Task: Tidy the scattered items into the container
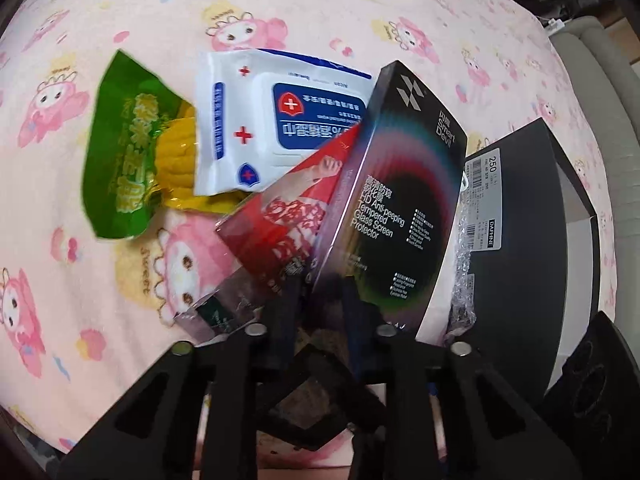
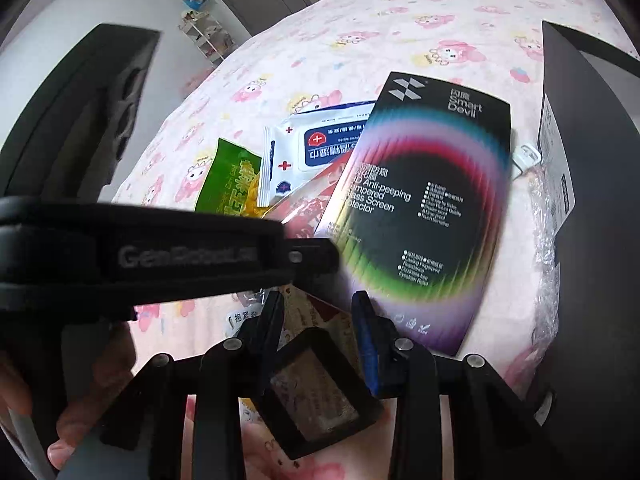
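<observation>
My left gripper [image 1: 318,292] is shut on the lower edge of a black screen protector box [image 1: 396,204] and holds it tilted above the bed; the box also shows in the right wrist view [image 2: 432,208]. A red packet [image 1: 288,216], a white wet-wipes pack [image 1: 276,120] and a green corn snack bag [image 1: 128,160] lie to its left. The black shoebox container [image 1: 520,248] stands to the right, open. My right gripper [image 2: 316,312] is shut on a beige and red packet [image 2: 316,320] low over the bed. The left gripper body [image 2: 160,256] crosses the right wrist view.
The pink cartoon-print bedsheet [image 1: 280,8] covers the bed. Crumpled bubble wrap [image 1: 464,264] lies against the shoebox wall. A grey bed frame [image 1: 600,52] runs at the far right. A white wall and shelf [image 2: 204,32] stand beyond the bed.
</observation>
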`<move>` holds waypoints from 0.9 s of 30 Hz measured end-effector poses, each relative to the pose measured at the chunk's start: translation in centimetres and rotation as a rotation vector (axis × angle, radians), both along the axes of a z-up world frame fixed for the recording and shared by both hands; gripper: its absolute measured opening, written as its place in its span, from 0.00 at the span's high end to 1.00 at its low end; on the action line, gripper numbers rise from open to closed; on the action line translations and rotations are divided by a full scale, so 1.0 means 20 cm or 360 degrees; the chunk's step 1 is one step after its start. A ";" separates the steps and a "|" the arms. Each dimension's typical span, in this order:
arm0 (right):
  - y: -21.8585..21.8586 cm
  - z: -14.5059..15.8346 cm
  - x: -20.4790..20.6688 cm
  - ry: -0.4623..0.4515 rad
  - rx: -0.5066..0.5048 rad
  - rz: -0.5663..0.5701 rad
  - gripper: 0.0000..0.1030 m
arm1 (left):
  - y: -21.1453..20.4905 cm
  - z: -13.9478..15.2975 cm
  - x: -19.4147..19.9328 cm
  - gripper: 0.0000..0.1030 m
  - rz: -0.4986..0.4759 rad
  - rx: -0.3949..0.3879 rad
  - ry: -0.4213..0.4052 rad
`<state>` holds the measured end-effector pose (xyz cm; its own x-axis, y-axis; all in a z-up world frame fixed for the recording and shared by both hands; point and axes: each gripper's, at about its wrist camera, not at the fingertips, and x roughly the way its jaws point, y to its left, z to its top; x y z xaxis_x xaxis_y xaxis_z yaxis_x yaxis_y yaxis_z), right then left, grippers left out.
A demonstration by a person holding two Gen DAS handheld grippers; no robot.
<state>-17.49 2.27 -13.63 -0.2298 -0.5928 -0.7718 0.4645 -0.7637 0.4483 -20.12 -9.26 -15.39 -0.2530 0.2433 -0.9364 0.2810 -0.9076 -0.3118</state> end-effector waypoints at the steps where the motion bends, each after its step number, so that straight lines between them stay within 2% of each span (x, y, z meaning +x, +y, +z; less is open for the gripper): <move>1: 0.00 0.01 0.01 -0.0006 0.0006 0.0005 0.69 | 0.00 0.01 0.01 0.91 0.0002 0.0005 0.0000; 3: -0.01 0.03 0.03 0.0015 0.0060 0.0003 0.70 | -0.01 0.01 0.03 0.91 -0.0002 0.0051 -0.0006; 6: -0.04 0.09 0.07 0.0154 0.0226 -0.0030 0.70 | -0.05 -0.04 0.03 0.81 0.0046 0.0195 -0.0036; 7: -0.05 0.10 0.07 0.0176 0.0243 -0.0047 0.69 | -0.06 -0.06 0.02 0.72 0.0059 0.0217 -0.0050; 10: -0.03 0.08 0.02 0.0156 0.0226 -0.0059 0.69 | -0.07 -0.10 0.00 0.68 0.0076 0.0263 -0.0094; 14: -0.05 -0.06 0.02 0.0131 0.0225 -0.0044 0.69 | -0.03 -0.10 -0.01 0.63 0.0034 0.0202 -0.0113; 21: -0.04 -0.06 0.03 0.0112 0.0206 -0.0045 0.69 | 0.00 -0.10 -0.01 0.61 0.0007 0.0186 -0.0101; 24: -0.03 -0.06 0.03 0.0097 0.0193 -0.0048 0.69 | 0.02 -0.10 -0.02 0.51 -0.0024 0.0183 -0.0103; 27: -0.01 -0.07 0.02 0.0067 0.0151 -0.0057 0.68 | 0.03 -0.10 -0.04 0.51 -0.0042 0.0168 -0.0101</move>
<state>-17.12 2.00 -14.95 -0.2833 -0.5084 -0.8132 0.4530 -0.8183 0.3538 -20.87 -8.58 -17.43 -0.1864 0.3472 -0.9191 0.2794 -0.8781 -0.3884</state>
